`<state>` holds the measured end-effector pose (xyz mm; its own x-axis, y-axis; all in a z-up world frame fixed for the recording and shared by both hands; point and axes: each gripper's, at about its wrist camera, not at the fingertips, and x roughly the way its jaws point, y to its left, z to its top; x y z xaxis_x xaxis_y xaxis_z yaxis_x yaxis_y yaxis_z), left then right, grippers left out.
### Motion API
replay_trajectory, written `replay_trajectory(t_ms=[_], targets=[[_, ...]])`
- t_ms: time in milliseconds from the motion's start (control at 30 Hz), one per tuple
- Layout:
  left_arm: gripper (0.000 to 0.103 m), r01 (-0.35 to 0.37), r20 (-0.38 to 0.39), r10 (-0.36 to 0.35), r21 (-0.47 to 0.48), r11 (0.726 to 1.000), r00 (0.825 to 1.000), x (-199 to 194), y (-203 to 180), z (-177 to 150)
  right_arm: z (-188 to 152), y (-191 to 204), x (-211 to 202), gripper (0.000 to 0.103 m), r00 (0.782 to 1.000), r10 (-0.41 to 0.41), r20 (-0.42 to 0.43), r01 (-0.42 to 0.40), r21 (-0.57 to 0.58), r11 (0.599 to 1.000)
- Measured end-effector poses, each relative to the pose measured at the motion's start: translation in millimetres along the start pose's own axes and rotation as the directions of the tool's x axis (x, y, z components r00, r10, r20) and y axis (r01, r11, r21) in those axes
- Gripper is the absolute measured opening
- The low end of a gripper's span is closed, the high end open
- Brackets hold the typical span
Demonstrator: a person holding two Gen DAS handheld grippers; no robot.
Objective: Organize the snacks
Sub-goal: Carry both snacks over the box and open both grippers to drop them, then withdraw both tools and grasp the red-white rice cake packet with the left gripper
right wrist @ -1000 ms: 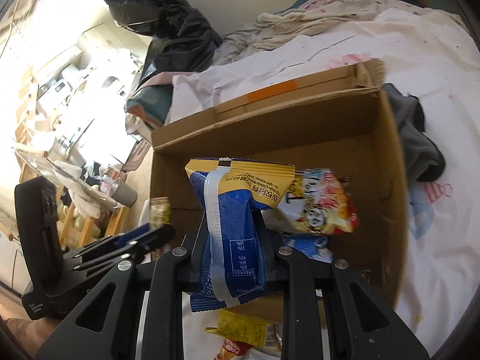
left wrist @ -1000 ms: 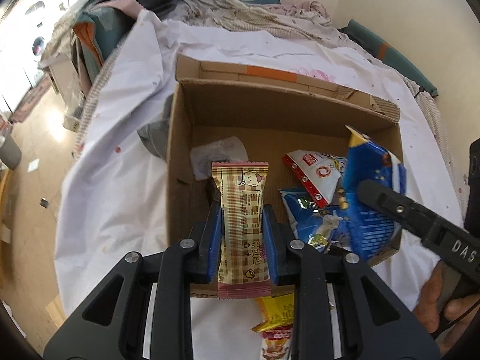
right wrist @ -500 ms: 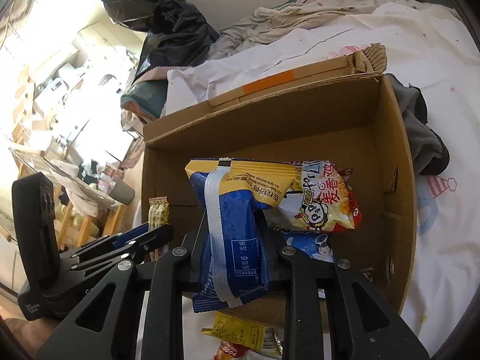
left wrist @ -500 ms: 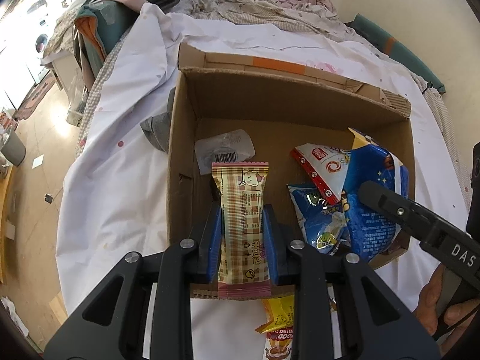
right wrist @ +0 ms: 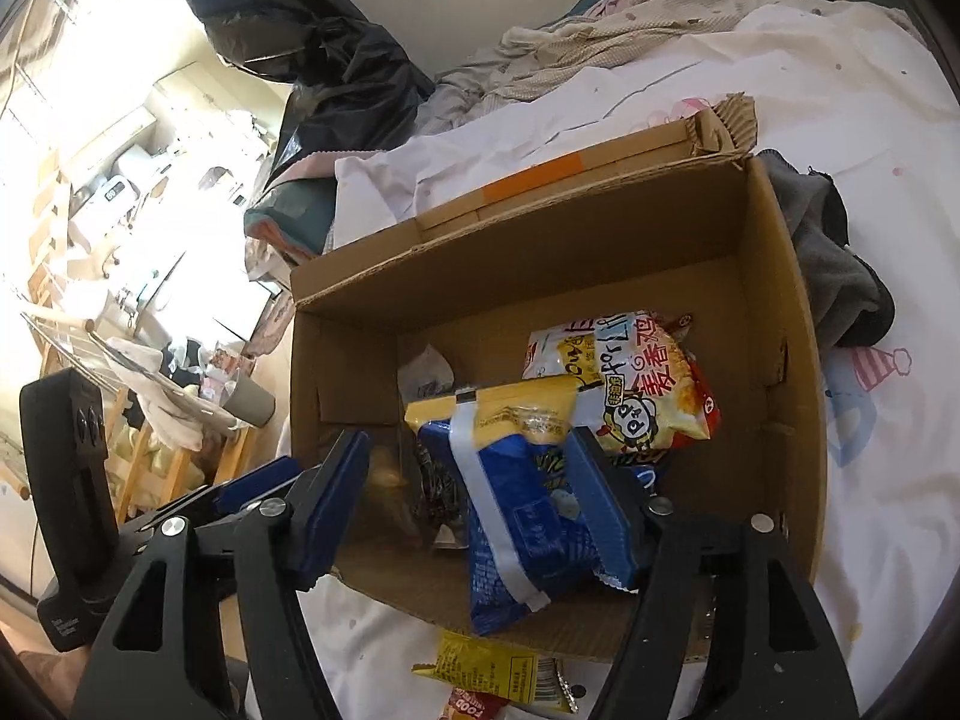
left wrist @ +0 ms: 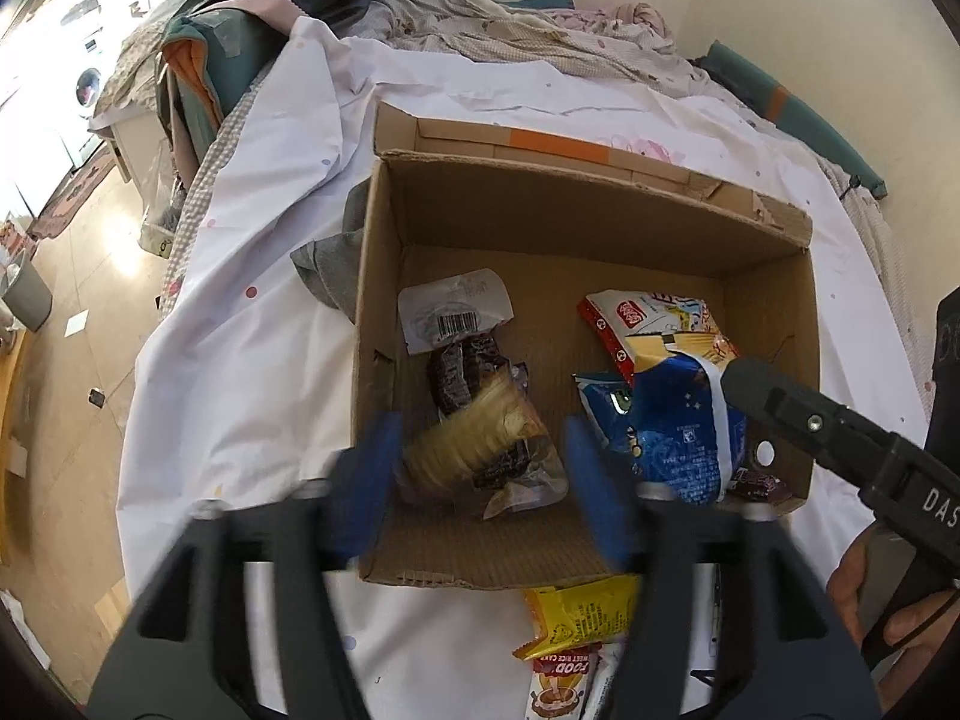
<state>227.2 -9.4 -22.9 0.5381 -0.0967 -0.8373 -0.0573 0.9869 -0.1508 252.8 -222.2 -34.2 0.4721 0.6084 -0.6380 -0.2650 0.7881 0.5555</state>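
Daylight is pouring in from the left of both my views, blowing out the window area to white and glaring off the pale wooden floor (left wrist: 72,420). The white spotted bedsheet (left wrist: 252,360) is reading bright, while the brown cardboard box (left wrist: 600,222) is throwing shade over its own inner walls. My left gripper (left wrist: 480,492) is smearing with motion blur as its jaws are opening, and the tan snack packet (left wrist: 474,450) under it is blurring too. Fisheye bending is curving the edges, and black corners are ringing each frame.
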Motion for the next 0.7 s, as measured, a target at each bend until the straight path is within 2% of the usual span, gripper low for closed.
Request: replay_trajectory(t_ms=[33, 100, 433, 533, 700], targets=[[0.079, 0.005, 0.007, -0.005, -0.006, 1.000, 1.000, -2, 1, 0, 0, -1, 0, 0.071, 1.000, 0.002, 0.001, -0.002, 0.006, 1.000], [0.084, 0.008, 0.019, -0.008, -0.010, 1.000, 1.000, -6, 2, 0, 1, -3, -1, 0.072, 1.000, 0.002, 0.001, -0.002, 0.018, 1.000], [0.084, -0.018, 0.056, 0.019, -0.010, 1.000, 0.998, -16, 9, -3, -3, -4, -11, 0.072, 1.000, -0.008, 0.004, 0.008, 0.033, 0.999], [0.084, 0.017, 0.068, -0.018, 0.020, 1.000, 0.998, -23, 8, -4, -5, -3, -19, 0.072, 1.000, -0.014, 0.008, 0.014, 0.036, 0.999], [0.085, -0.028, 0.137, 0.022, 0.040, 0.999, 0.990, -41, 7, -8, -11, -2, -37, 0.072, 0.999, -0.026, 0.025, 0.025, 0.046, 0.999]])
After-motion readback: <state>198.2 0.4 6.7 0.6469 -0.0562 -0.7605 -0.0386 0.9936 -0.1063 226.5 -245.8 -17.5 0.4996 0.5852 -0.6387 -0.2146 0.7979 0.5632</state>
